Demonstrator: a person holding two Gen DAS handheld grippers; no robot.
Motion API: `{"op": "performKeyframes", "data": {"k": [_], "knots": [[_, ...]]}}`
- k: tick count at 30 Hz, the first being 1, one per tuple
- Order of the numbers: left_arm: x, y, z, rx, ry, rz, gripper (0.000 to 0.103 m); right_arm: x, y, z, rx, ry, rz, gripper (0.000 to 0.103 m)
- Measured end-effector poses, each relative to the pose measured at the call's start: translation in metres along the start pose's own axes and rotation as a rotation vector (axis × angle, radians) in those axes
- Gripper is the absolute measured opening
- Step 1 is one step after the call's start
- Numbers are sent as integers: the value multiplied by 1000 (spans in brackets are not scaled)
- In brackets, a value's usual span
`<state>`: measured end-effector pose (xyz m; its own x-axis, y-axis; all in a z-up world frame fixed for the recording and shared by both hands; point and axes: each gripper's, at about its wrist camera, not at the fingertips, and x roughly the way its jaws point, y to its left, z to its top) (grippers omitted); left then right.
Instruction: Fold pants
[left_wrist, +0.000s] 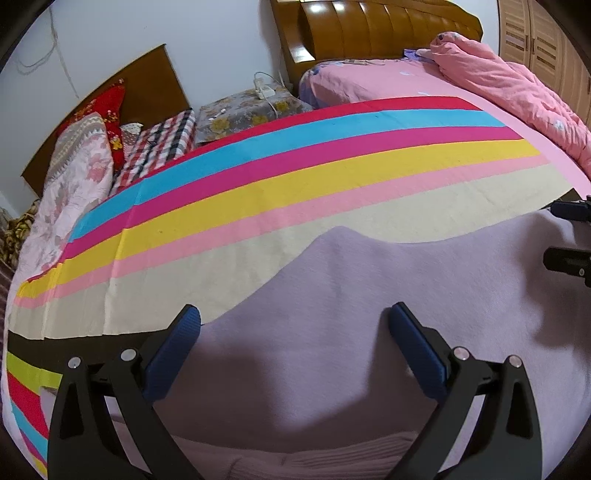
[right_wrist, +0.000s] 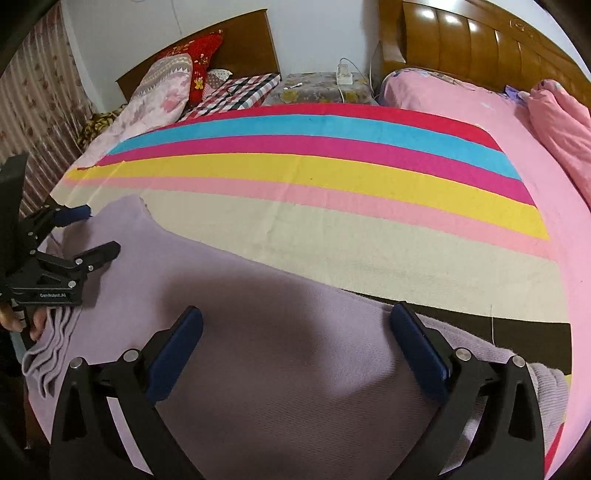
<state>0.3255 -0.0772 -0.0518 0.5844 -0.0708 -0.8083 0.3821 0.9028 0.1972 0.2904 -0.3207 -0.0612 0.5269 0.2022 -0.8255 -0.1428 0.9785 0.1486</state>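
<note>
Lying flat: lilac pants (right_wrist: 258, 332) spread on the striped blanket (right_wrist: 332, 177) over the bed.
Left claw (left_wrist: 293, 350): spread wide above the fabric.
Right claw (right_wrist: 295, 350): spread wide, seemingly hovering.

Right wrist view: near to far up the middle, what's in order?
Right tool, open → lavender pants → striped blanket → floral-covered nightstand with white charger → white wall.
</note>
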Motion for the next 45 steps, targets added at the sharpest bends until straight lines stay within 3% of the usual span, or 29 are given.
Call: {"op": "performKeyframes", "data": {"k": [4, 6, 10, 14, 17, 21, 23, 26, 28, 34, 37, 39, 42, 45], "knots": [[-23, -1, -4, 17, -87, 45, 101, 2, 11, 2, -40, 21, -79, 97], [-60, 1, -16, -11, -136, 16, 101, -19, 23, -2, 1, -11, -187, 98], [-124, -3, -68, -10, -189, -20, 101, -77, 66, -30, 6, -145, 7, 98], [-142, 7, -126, -66, -177, -1, 101, -91, 107, -63, -58, -142, 3, 98], [-153, 34, -161, -174, -188, 31, 101, -95, 144, -78, -136, -151, 19, 98], [-153, 73, -184, -308, -161, 111, 101, -91, 184, -73, -204, -154, 80, 98], [-149, 83, -189, -315, -140, 141, 101, -83, 199, -69, -220, -142, 89, 98], [-132, 83, -196, -282, -72, 129, 101, -57, 214, -63, -236, -85, 46, 98], [-127, 79, -203, -270, -75, 135, 101, -35, 221, -69, -286, -27, -61, 98], [-126, 82, -211, -283, -92, 101, 102, -37, 204, -83, -281, -2, -22, 98], [-124, 81, -214, -283, -104, 108, 102, -40, 210, -84, -296, -2, -62, 98], [-125, 79, -214, -284, -107, 107, 102, -53, 222, -81, -317, -54, -114, 98], [-124, 82, -215, -284, -105, 105, 102, -75, 240, -80, -341, -130, -23, 98], [-124, 81, -215, -285, -107, 106, 102, -65, 254, -89, -392, -107, -29, 98]]}}
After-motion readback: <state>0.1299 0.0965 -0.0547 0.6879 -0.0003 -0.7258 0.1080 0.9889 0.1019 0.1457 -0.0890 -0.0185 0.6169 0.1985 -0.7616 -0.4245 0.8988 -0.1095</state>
